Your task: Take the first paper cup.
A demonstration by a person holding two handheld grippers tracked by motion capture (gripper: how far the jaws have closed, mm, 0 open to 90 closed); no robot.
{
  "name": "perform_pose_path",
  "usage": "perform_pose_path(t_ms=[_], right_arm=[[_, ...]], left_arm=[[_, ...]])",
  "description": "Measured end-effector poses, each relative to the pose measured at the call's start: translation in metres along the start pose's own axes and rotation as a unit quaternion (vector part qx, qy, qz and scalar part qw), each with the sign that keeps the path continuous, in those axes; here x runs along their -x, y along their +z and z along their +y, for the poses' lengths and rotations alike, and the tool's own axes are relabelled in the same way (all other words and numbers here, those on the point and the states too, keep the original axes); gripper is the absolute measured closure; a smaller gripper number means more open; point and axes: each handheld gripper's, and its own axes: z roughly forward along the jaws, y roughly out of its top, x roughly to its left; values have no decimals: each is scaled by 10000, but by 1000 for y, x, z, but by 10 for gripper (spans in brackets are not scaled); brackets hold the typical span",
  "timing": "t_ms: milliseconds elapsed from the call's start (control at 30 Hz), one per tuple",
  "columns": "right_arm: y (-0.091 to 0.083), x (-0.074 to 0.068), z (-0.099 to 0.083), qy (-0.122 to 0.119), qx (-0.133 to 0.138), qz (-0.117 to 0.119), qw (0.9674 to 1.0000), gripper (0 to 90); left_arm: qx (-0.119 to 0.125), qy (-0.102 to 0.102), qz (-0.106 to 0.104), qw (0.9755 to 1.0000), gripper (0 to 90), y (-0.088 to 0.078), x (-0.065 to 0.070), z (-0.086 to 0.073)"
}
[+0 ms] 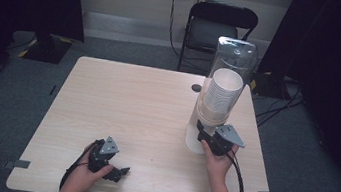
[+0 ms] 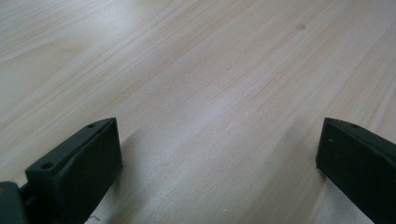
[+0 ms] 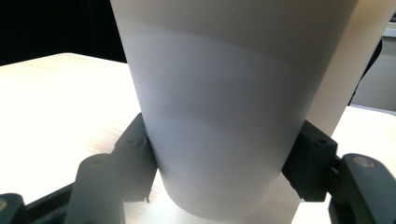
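High view overlooks the table (image 1: 157, 104); gripper views sit close above it.

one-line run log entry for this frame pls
right gripper: shut on lowest paper cup under cup dispenser | left gripper: open, nothing between jaws, low over table | cup not yet pulled free

A tall clear plastic cup dispenser (image 1: 223, 91) stood on the right of the pale wooden table (image 1: 127, 105); a black folding chair (image 1: 217, 27) stood behind.

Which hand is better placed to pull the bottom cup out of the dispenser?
Right. The right gripper already has its jaws closed around the bottom cup under the dispenser. The left gripper rests open on the table, well away from it.
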Motion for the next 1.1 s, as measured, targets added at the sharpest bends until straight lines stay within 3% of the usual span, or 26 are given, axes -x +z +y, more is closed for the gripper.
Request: perform_pose_path(t_ms=[733, 1100], right_arm=[[-1, 0, -1, -53, -26, -14, 10000, 360], [-2, -3, -1, -72, -124, -159, 9998, 360]], left_arm=[[4, -2, 4, 10000, 0, 0, 0, 0], [16, -22, 4, 10000, 0, 0, 0, 0]])
